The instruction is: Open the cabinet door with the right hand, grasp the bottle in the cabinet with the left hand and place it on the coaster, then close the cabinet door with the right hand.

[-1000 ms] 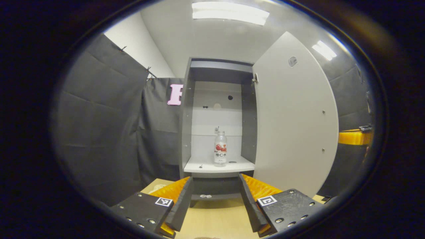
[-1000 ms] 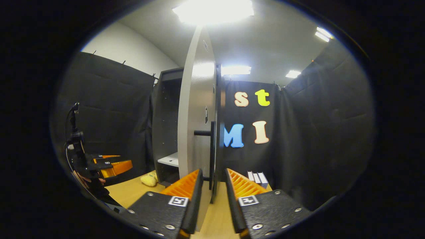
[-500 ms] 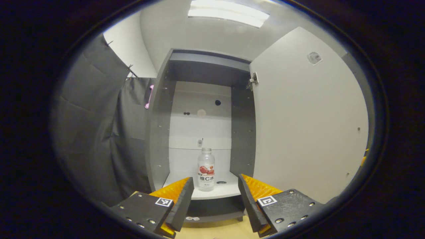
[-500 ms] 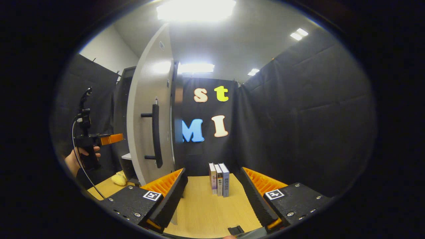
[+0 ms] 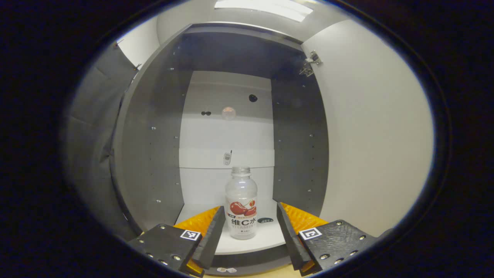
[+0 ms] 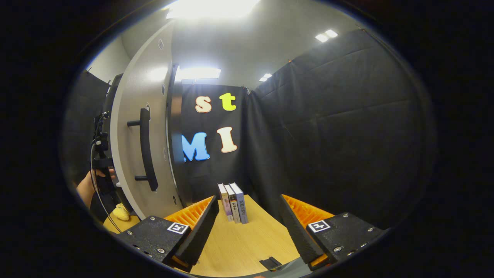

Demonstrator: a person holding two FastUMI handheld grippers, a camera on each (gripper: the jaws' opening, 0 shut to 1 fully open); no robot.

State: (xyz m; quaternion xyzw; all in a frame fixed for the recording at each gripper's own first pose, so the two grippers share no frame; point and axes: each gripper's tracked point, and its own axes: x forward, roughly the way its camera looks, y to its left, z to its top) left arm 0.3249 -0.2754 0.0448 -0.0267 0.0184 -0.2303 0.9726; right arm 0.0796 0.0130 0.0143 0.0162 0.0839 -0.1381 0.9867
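Bottle (image 5: 241,202): stands upright at lower centre of the left gripper view, on the cabinet's white shelf (image 5: 266,240), long axis vertical.
Left tool (image 5: 247,231): wide open, holding nothing; its fingers frame the bottle's lower half, with a clear gap on each side.
Key relation: the bottle lies dead ahead of the left tool, slightly deeper on the shelf, so a straight advance should bring the fingers alongside the label band.
Cabinet door (image 5: 370,127): swung open, fills the right of that frame.
Right tool (image 6: 247,227): open and empty over the worktop (image 6: 247,247), at lower centre of the right gripper view.
Door handle (image 6: 146,148): left of frame, well apart from the right tool.
Nearer hand: the left, by my judgement.
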